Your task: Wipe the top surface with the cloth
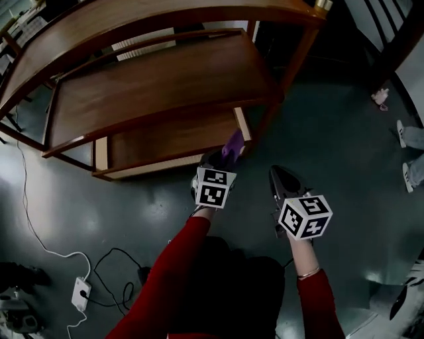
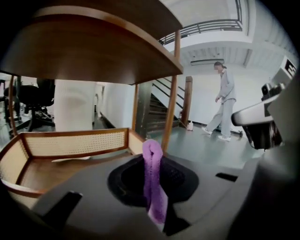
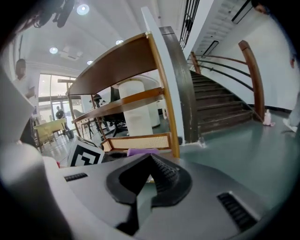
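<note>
A purple cloth (image 1: 232, 142) is pinched in my left gripper (image 1: 223, 155), which is shut on it just in front of the wooden shelf unit's lowest tier (image 1: 165, 139). In the left gripper view the cloth (image 2: 153, 180) stands up in a fold between the jaws, and the shelf's curved top surface (image 2: 108, 51) is overhead. From the head view that top surface (image 1: 132, 20) lies farthest away, above the middle tier. My right gripper (image 1: 283, 177) hangs to the right over the floor, shut with nothing in it. In the right gripper view the cloth (image 3: 143, 152) shows beyond the shut gripper (image 3: 151, 159).
A cane-backed rail (image 2: 75, 143) edges the bottom tier. A power strip (image 1: 81, 291) with cables lies on the floor at lower left. A person (image 2: 225, 101) walks at the right, near a staircase (image 3: 220, 108). A small pink object (image 1: 380, 98) sits on the floor.
</note>
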### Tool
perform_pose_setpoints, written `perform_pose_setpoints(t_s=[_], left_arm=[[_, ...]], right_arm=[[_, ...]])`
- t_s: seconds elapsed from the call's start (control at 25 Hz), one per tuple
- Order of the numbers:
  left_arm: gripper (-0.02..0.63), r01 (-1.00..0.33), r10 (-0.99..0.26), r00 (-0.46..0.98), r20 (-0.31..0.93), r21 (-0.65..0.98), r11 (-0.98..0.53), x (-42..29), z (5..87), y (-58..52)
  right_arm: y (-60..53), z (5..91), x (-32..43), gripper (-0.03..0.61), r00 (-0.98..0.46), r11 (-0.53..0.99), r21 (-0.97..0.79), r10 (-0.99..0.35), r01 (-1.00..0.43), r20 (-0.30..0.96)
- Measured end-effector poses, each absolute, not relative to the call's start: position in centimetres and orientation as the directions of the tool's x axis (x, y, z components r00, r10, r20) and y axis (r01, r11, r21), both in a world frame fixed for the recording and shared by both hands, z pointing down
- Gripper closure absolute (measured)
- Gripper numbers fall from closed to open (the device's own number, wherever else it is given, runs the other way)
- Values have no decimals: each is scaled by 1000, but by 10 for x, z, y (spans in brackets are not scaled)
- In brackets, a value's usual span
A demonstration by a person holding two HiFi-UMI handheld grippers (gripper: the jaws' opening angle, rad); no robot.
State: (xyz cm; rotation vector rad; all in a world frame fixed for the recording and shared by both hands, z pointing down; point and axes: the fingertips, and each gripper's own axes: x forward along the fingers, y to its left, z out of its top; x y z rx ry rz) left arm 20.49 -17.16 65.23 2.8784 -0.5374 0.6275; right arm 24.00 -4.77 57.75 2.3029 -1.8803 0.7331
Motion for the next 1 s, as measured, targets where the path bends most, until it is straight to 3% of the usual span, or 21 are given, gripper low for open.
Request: perform_pose_setpoints(t_s=[0.24,0.48,0.8,1.0], left_arm=[[565,-605,-532,702,473,3,-796,80,658,-256],[565,-834,-737,437,516,-75,-547,-93,664,-335],[565,-940,-797,189,573,-129,-315,-220,688,-375],[565,-960,-813,165,558,-96,-261,-245,676,-369]], right_arm=[[-157,575,173,574,-103,17,-223,-920,-975,379],[-231,565,51,574,-374,320,-202,-854,-926,361],[-249,566,-30,574,-525,490,-190,-770,-851,364],[-253,562,-49,574,-557,550,-138,-739,-824,379]])
